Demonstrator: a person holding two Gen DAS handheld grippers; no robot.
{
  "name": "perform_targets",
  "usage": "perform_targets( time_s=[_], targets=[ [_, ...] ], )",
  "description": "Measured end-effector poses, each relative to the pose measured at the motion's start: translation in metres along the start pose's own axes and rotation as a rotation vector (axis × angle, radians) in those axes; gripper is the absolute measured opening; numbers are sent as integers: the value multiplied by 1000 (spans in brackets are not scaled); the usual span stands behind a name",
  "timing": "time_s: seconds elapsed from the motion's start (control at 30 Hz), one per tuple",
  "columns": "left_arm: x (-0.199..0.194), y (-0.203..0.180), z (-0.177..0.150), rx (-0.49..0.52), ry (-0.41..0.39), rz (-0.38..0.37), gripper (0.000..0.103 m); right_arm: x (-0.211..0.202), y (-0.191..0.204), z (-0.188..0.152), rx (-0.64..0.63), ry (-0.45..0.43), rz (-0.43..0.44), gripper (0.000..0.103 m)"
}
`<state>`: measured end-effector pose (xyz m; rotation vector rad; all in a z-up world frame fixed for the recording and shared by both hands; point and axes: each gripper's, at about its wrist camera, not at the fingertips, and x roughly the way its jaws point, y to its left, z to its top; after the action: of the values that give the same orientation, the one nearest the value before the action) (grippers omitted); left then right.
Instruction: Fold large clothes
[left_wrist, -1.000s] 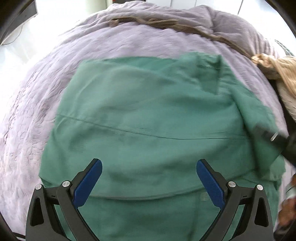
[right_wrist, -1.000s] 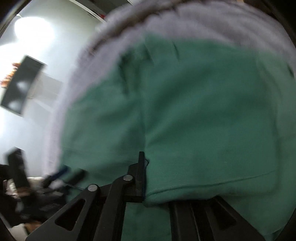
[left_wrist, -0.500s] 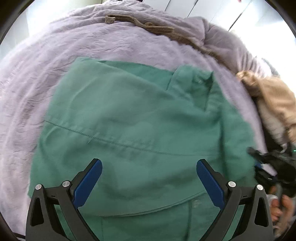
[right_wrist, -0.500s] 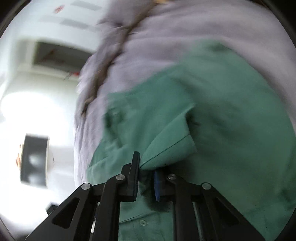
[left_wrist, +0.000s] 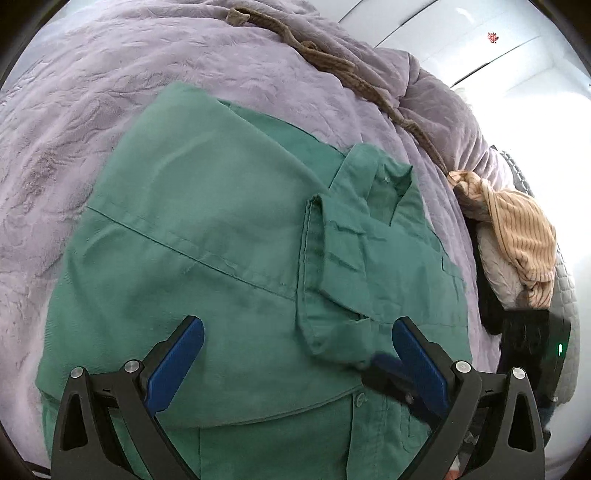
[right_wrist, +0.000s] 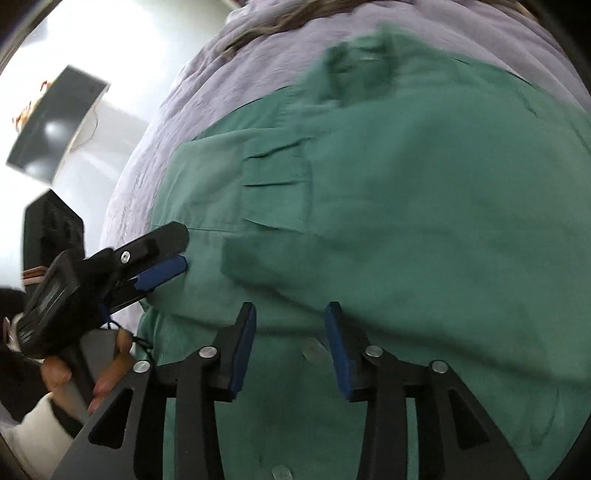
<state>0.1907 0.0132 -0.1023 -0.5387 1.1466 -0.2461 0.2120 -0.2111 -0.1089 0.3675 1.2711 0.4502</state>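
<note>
Green shirt (left_wrist: 207, 258): spread on lilac blanket (left_wrist: 92, 92), sleeve folded across its middle.
Left gripper (left_wrist: 295, 347): jaws wide apart, empty, over shirt.
Right gripper (right_wrist: 290, 325): jaws parted, empty, above hem.

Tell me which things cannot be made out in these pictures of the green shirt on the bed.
- Green shirt: its lower part, cut off by the left wrist view's bottom edge behind the left tool.
- Collar: blurred in the right wrist view.
- Striped cloth: bunched up, kind unclear.
- Brown strip on the blanket: unidentifiable.
</note>
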Motion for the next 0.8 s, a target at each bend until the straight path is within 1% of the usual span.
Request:
perform_targets(
  time_s=[0.03, 0.13, 0.17, 0.2, 0.3, 0.37, 0.4, 0.5, 0.57, 0.6, 0.63, 0.67, 0.7, 0.73, 0.77, 0.8],
  targets=[
    [2, -2, -1, 3, 3, 3, 102, -11, -12, -8, 32, -12, 3, 49],
    [8, -9, -3, 15, 19, 0, 102, -28, -43, -17, 141, -47, 3, 50],
    [10, -12, -4, 20, 28, -1, 102, -42, -58, -32, 185, -63, 8, 50],
    [14, -16, -5, 26, 39, -3, 102, -55, -77, -42, 248, -90, 14, 50],
    [25, -30, -9, 53, 74, -11, 102, -85, -119, -58, 417, -175, 32, 51],
    [36, -40, -12, 69, 105, -18, 102, -96, -141, -70, 519, -228, 55, 52],
    [41, -44, -13, 78, 116, -13, 102, -103, -158, -74, 583, -256, 69, 52],
    [58, -57, -13, 105, 129, 27, 102, -111, -189, -78, 714, -320, 107, 53],
    [66, -62, -12, 109, 121, 64, 102, -114, -202, -77, 764, -355, 124, 53],
    [67, -62, -11, 108, 113, 70, 99, -115, -209, -75, 791, -373, 144, 53],
    [66, -63, -10, 107, 103, 79, 89, -114, -214, -74, 806, -386, 167, 45],
    [67, -62, -9, 108, 101, 94, 84, -114, -216, -71, 821, -400, 186, 8],
    [67, -62, -8, 109, 103, 111, 70, -117, -217, -70, 826, -417, 189, 4],
    [65, -60, -7, 108, 100, 126, 53, -121, -218, -69, 825, -429, 178, 4],
    [64, -57, -6, 107, 99, 132, 41, -128, -221, -72, 819, -451, 171, 4],
    [62, -54, -5, 98, 108, 114, 30, -134, -224, -74, 808, -462, 153, 3]
  ],
)
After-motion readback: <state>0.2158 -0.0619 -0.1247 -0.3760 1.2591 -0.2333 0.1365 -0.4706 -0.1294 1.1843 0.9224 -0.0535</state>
